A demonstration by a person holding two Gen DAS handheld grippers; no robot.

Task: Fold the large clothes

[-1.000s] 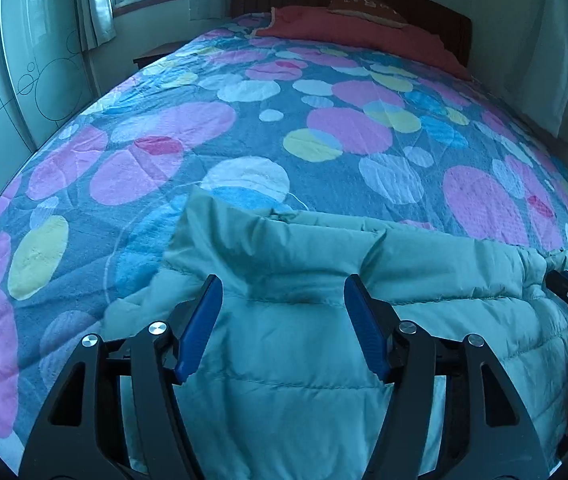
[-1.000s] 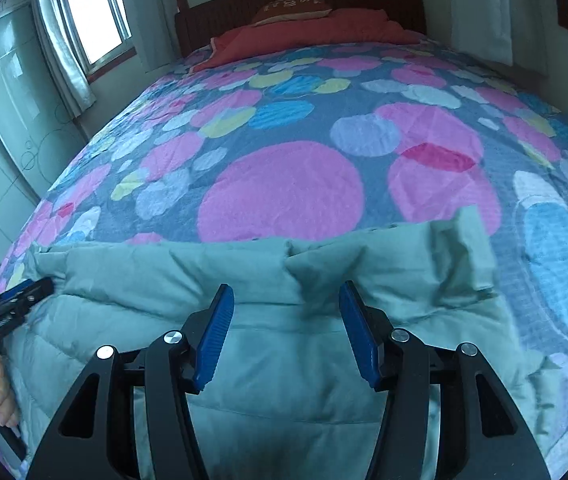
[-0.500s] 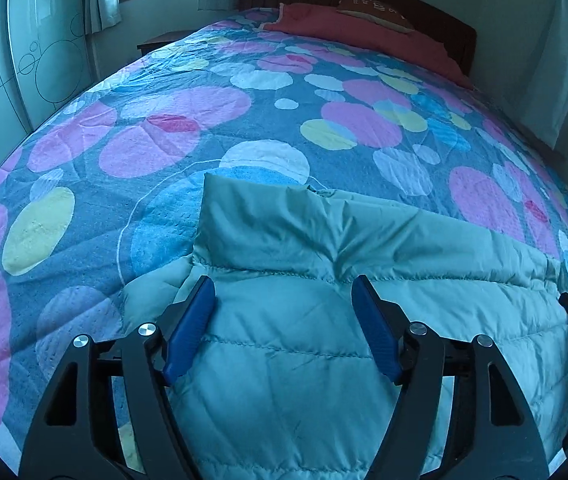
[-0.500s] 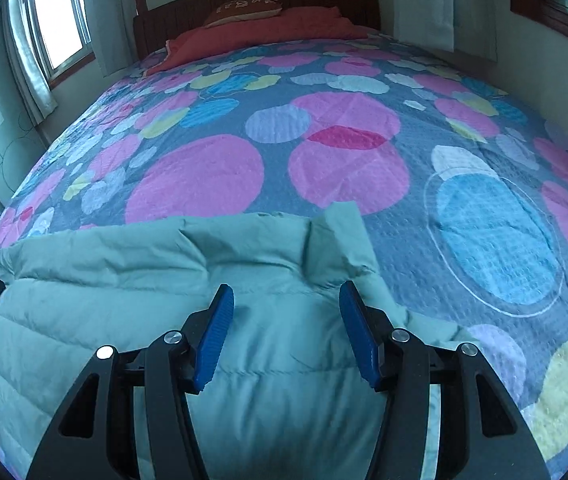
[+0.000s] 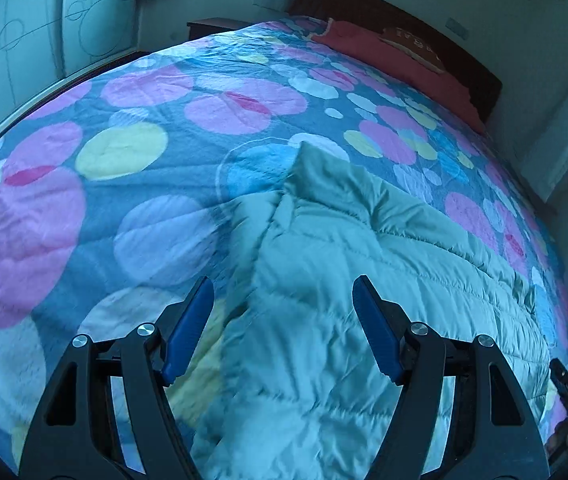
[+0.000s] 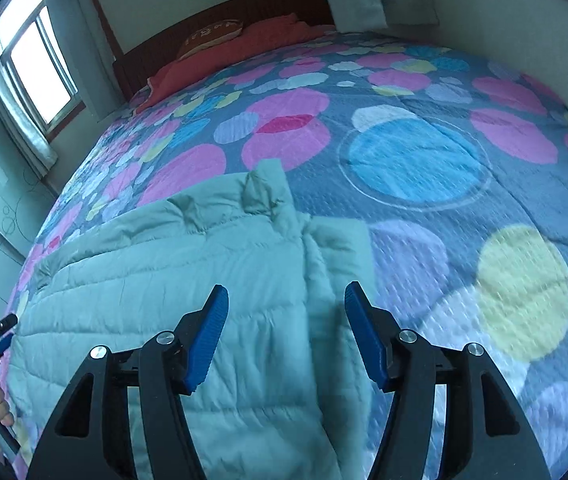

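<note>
Garment: pale green quilted jacket (image 5: 383,288) lies flat on your bed — folded band along its far edge.
Bed cover: dotted bedspread (image 5: 144,184) bare around the jacket on three sides.
Left gripper (image 5: 282,328): spread, empty; you hold it above the jacket's left edge, pads clear of cloth.
Right gripper (image 6: 285,330): jaws opening, nothing pinched — fabric lies below them, at the jacket's right edge.
Head of bed: red blanket (image 6: 236,52) and brown pillow (image 6: 210,36) against headboard (image 6: 220,12).
Containers: cannot report any.
</note>
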